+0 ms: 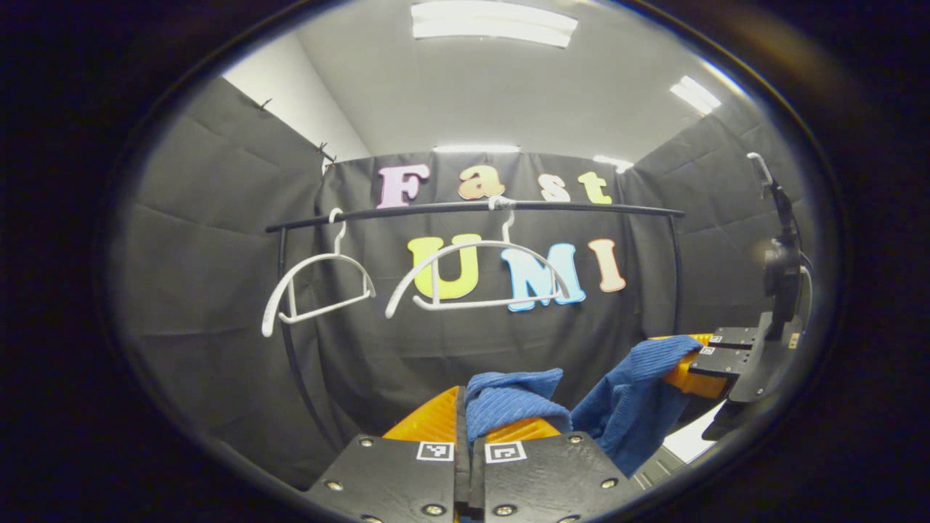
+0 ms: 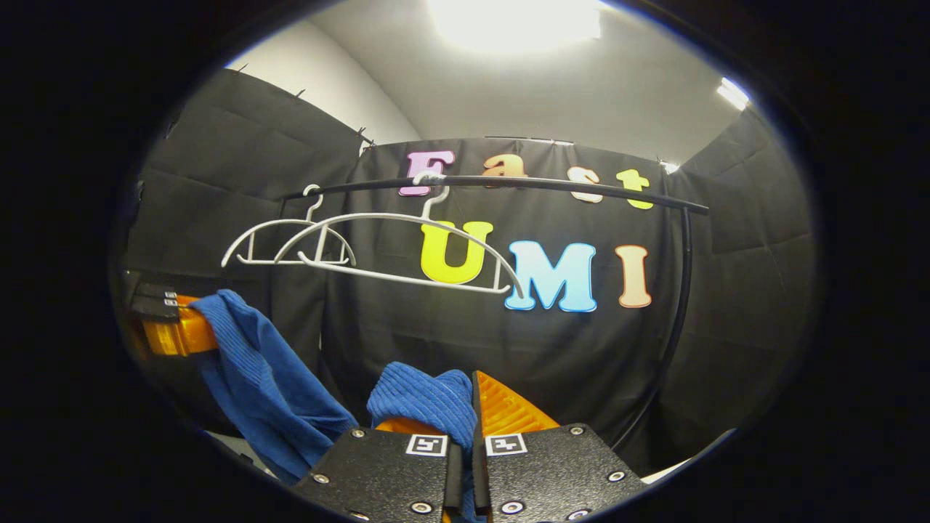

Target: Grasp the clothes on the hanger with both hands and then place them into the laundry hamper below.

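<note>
A blue ribbed garment hangs slack between my two grippers, off the hangers. My left gripper is shut on one bunched end of it at the bottom of the left gripper view. The right gripper shows at the right there, clamped on the other end. In the right gripper view, my right gripper is shut on a fold of the blue garment, and the left gripper holds the cloth at far left. Two white hangers hang bare on the black rail.
The black rail runs across the booth, with an upright post at its right end and another at its left. A pale surface peeks out low behind the garment.
</note>
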